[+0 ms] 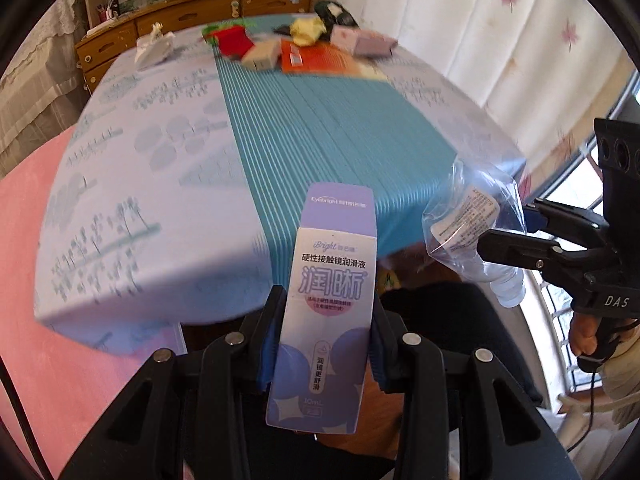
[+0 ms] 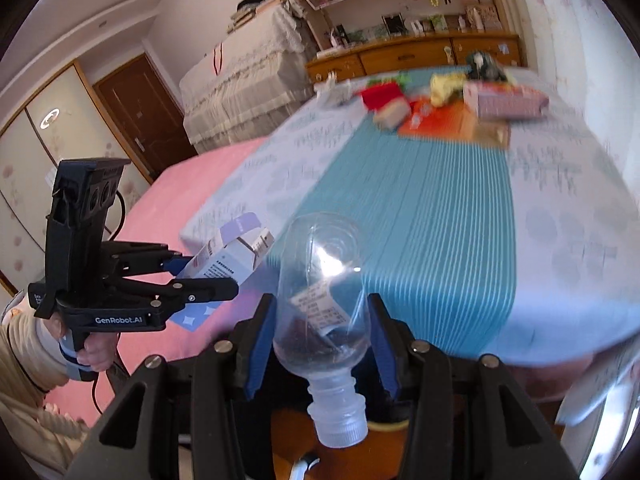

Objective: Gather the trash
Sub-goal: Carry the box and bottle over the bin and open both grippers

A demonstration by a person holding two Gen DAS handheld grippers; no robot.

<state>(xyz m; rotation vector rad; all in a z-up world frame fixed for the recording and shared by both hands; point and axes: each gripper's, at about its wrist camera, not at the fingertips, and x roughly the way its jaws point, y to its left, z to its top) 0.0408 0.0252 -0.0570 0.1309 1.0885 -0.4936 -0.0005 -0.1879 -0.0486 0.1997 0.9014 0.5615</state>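
While the left claw (image 1: 326,344) is closed on a purple carton (image 1: 328,300) standing upright between its pads, the right claw (image 2: 320,336) clamps a clear bottle (image 2: 322,300), cap pointing back toward the camera. Both loads hang past the near edge of the bed (image 1: 320,132). More trash (image 1: 304,46) lies in a heap at the far end, well apart from both claws, a little nearer to the right one. No bin is visible, so where to drop them is unclear.
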